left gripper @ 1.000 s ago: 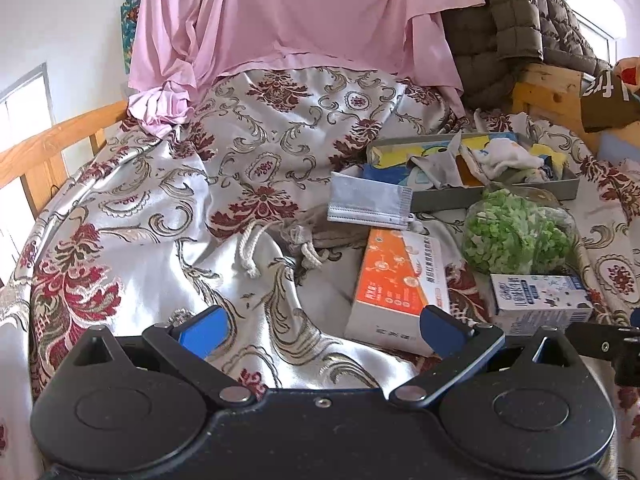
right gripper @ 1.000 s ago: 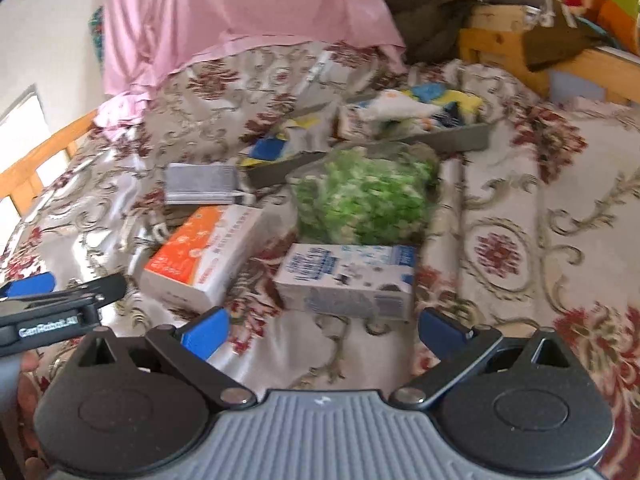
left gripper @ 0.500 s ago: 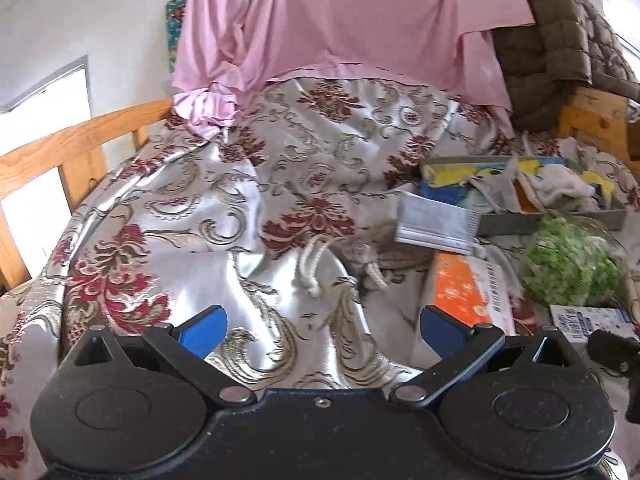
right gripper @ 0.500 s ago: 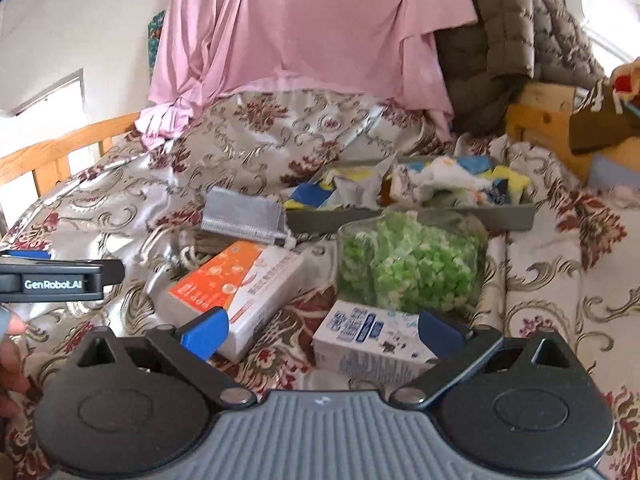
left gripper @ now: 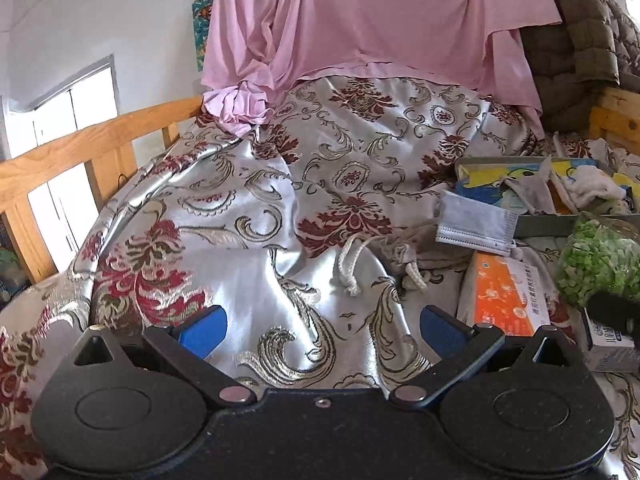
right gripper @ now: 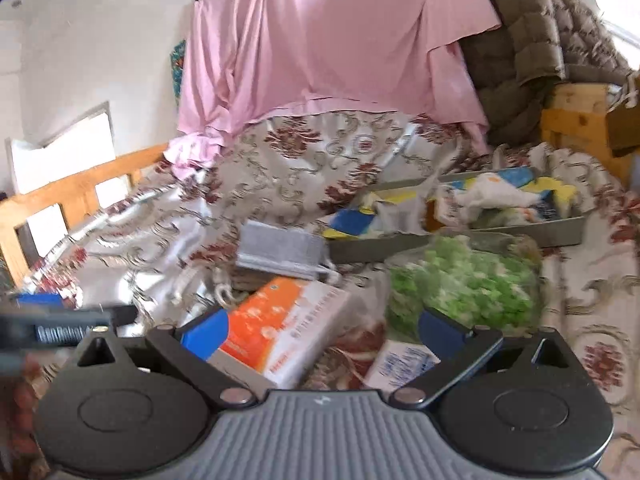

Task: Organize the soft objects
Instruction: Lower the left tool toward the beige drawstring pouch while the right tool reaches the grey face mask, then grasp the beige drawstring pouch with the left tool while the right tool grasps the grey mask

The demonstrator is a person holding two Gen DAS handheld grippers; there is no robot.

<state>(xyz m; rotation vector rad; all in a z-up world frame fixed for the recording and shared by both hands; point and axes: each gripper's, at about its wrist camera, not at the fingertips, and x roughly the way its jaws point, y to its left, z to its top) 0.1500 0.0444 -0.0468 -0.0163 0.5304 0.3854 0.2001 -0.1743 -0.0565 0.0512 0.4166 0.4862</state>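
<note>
The left gripper point(left gripper: 322, 330) hangs over the satin bedspread point(left gripper: 248, 240) with its blue-padded jaws spread wide and nothing between them — only shiny silver cloth patterned with dark red flowers. Ahead and to its right lies a small grey-beige drawstring pouch point(left gripper: 404, 246), limp and crumpled, its thick white cords point(left gripper: 348, 264) looped loose on the cloth. A folded grey face mask point(left gripper: 474, 226) rests just beyond the pouch, one edge against the grey tray point(left gripper: 560, 226), which is heaped with soft things: a white sock or cloth, grey fabric, and yellow-and-blue pieces. In front of the mask sits an orange-and-white box point(left gripper: 500, 296), and to its right a clear bag of green bits point(left gripper: 600, 264) and a small white-and-blue carton point(left gripper: 610, 346), partly hidden by a dark gripper part. The right gripper point(right gripper: 322, 328) is likewise open and empty, held above the orange-and-white box point(right gripper: 288, 328), with the bag of green bits point(right gripper: 464, 284) and the carton point(right gripper: 400, 364) near its right finger; this view is blurred. The mask point(right gripper: 280, 250) and the tray point(right gripper: 520, 236) lie farther on, and the left gripper's finger shows at the left edge. A pink sheet point(left gripper: 360, 20) drapes the back, with a wooden bed rail point(left gripper: 92, 144) at left.
</note>
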